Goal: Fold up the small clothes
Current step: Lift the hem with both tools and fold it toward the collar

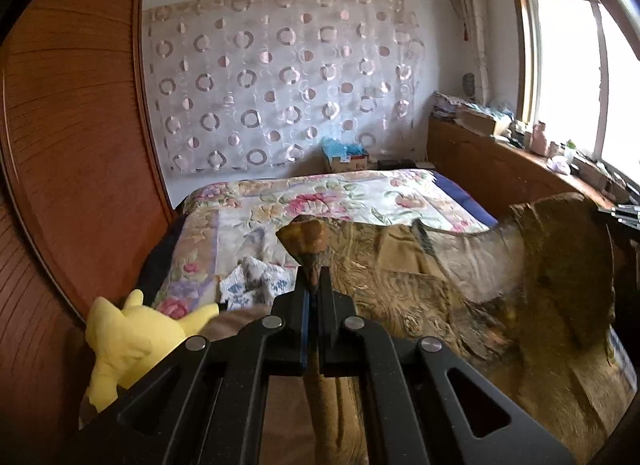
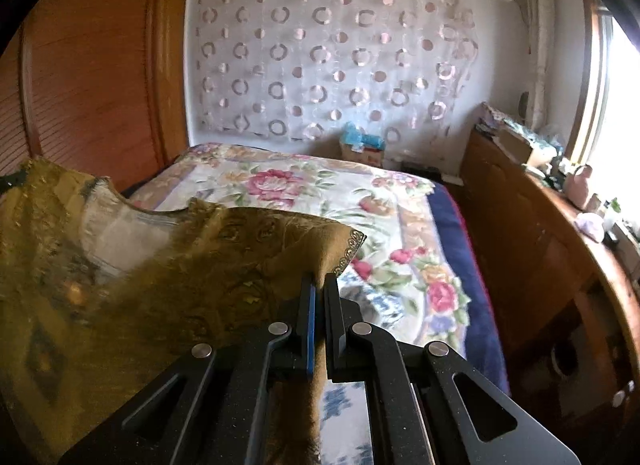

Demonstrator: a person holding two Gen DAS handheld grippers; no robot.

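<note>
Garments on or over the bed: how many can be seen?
2. The olive-brown patterned garment hangs between the left gripper and right gripper; a white-and-blue one lies crumpled on the floral bedspread. Others may be hidden.

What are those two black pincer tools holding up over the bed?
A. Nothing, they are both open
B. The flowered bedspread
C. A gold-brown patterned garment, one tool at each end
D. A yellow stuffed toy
C: the left gripper and the right gripper are each shut on the gold-brown garment, which hangs stretched between them above the flowered bedspread; the yellow stuffed toy lies untouched.
</note>
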